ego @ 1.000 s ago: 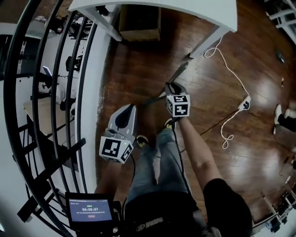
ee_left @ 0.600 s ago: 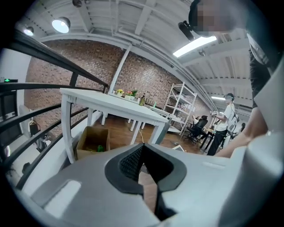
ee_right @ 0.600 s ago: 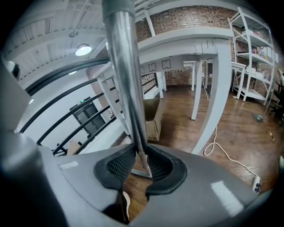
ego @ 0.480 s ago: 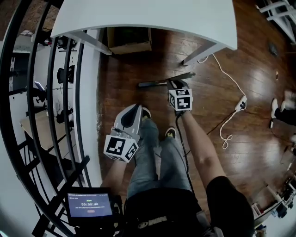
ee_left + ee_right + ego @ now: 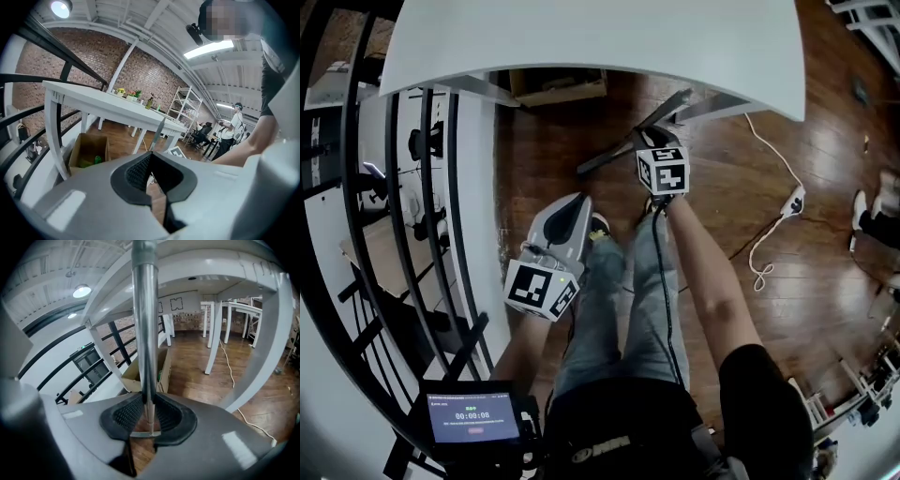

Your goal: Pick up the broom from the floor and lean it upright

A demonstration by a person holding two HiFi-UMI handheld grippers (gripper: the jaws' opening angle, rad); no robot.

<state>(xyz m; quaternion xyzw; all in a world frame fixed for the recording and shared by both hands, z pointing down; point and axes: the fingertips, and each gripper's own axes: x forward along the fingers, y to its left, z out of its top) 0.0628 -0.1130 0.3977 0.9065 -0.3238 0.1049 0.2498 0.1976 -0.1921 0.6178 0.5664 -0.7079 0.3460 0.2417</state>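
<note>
My right gripper (image 5: 649, 141) is shut on the broom's grey metal handle (image 5: 614, 157). In the head view the handle slants from lower left up to the white table's edge. In the right gripper view the handle (image 5: 144, 333) runs straight up from between the black pads (image 5: 126, 414), past the table's underside. My right gripper (image 5: 147, 417) holds it near one end. I cannot see the broom's head. My left gripper (image 5: 565, 220) hangs lower left by the person's leg, jaws together and empty. From the left gripper (image 5: 152, 187) view the handle (image 5: 159, 129) shows as a thin pole ahead.
A white table (image 5: 600, 37) stands just ahead, its legs (image 5: 213, 338) to the right. A cardboard box (image 5: 558, 86) sits under it. Black railing (image 5: 441, 187) runs along the left. A white cable with a power strip (image 5: 794, 199) lies on the wooden floor at the right.
My right gripper has carried the broom handle toward the table, and the handle has swung from nearly level to a steep slant. My left gripper has shifted a little forward.
</note>
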